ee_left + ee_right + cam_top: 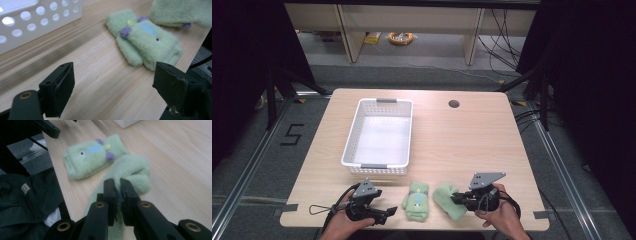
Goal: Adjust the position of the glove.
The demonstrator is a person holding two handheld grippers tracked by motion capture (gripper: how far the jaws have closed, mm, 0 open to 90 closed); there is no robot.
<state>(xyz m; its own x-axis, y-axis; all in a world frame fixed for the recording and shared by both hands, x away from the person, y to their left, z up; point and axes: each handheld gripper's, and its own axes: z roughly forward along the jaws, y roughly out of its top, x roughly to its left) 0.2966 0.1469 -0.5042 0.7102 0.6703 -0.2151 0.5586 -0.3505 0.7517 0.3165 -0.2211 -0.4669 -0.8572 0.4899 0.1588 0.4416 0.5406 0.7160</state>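
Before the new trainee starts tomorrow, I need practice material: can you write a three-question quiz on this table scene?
1. True or false: the right gripper is shut on a green mitten.
2. Which gripper has open fingers? A left gripper B right
3. What lies between the mitten with the face and the table's far edge?

Key: 1 true; 2 A; 3 the white basket.
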